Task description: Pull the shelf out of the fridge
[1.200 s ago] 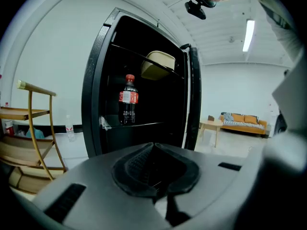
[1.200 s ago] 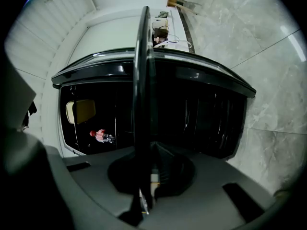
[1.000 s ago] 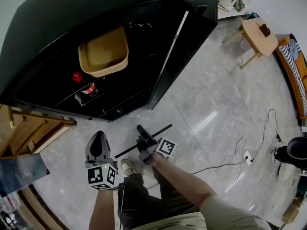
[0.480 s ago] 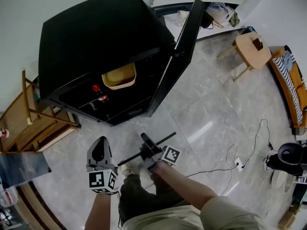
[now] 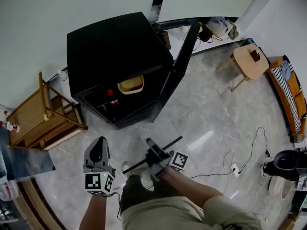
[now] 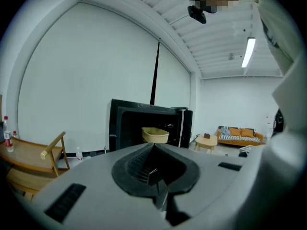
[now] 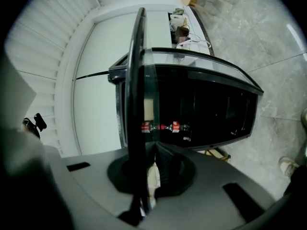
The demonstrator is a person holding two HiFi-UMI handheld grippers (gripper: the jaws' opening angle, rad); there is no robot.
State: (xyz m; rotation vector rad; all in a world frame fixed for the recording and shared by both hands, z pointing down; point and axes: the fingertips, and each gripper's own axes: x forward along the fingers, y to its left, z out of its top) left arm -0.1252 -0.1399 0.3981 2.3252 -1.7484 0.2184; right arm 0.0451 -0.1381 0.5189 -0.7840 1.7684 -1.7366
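The shelf (image 5: 173, 141) (a glass pane with a dark rim) is out of the fridge (image 5: 115, 47), clamped in our right gripper (image 5: 151, 148); our left gripper (image 5: 98, 150) is clenched on nothing.

Round wooden stool (image 5: 249, 61) sits off to the right, near an orange sofa (image 5: 289, 99) with a striped cushion (image 5: 286, 70). A thin cable (image 5: 259, 128) snakes over the grey marble floor (image 5: 211, 104) to a power strip (image 5: 235, 167). Slatted wooden rack (image 5: 48, 119) on the left, water bottle (image 5: 9, 126) just beside it.
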